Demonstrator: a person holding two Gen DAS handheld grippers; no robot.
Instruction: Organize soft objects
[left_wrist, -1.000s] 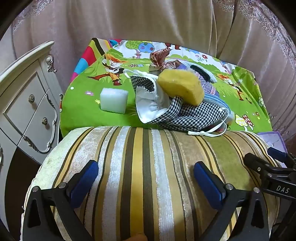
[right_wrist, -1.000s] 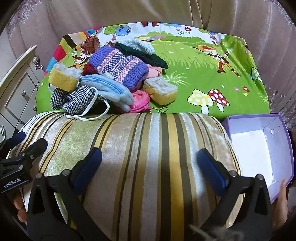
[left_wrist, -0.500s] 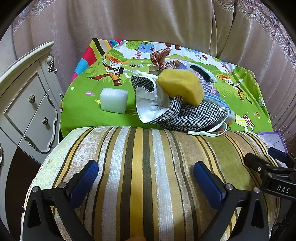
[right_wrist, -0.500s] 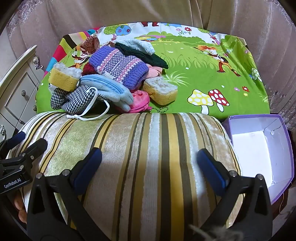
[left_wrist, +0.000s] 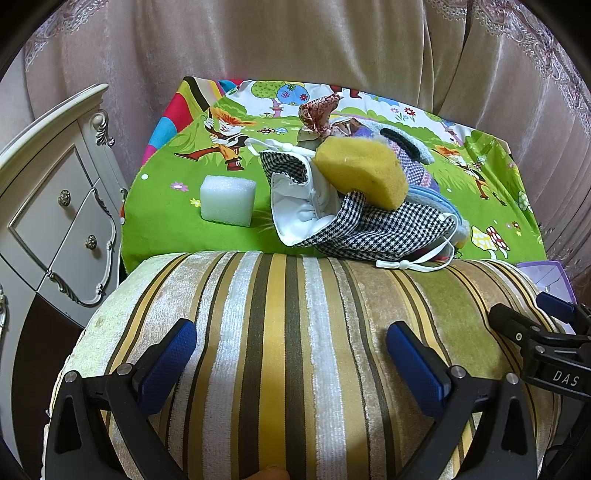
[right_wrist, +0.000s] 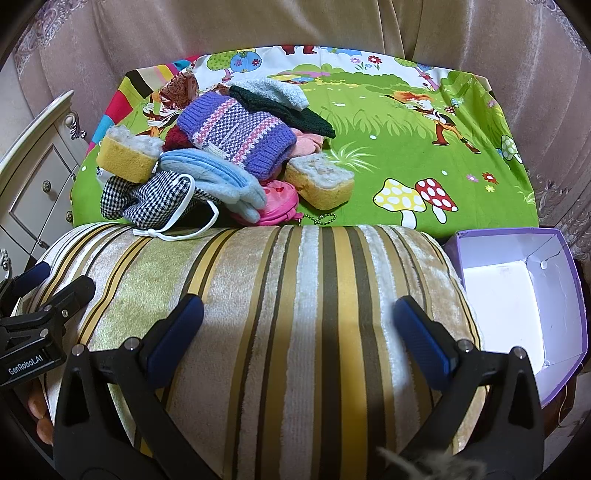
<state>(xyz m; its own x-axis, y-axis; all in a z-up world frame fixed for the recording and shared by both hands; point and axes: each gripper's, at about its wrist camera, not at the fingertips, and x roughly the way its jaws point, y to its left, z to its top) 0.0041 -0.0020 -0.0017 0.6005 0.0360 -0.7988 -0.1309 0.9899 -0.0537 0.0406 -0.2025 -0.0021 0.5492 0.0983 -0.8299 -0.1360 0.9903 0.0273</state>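
So both grippers are parked over the striped cushion (right_wrist: 295, 332), jaws spread wide, nothing in either. The pile (right_wrist: 221, 155) of soft stuff sits on the green mat (right_wrist: 406, 122) just past the cushion's far edge. From my right gripper (right_wrist: 299, 332) it's ahead and off to the left; from the left gripper (left_wrist: 291, 365) it's ahead and slightly right, checkered bag (left_wrist: 373, 229) and yellow sponge (left_wrist: 362, 170) closest. The bag's long axis runs left-right along the cushion edge. The purple box (right_wrist: 517, 288) is on the right, beside the right gripper. I'd guess left grabs, right is nearer the box.
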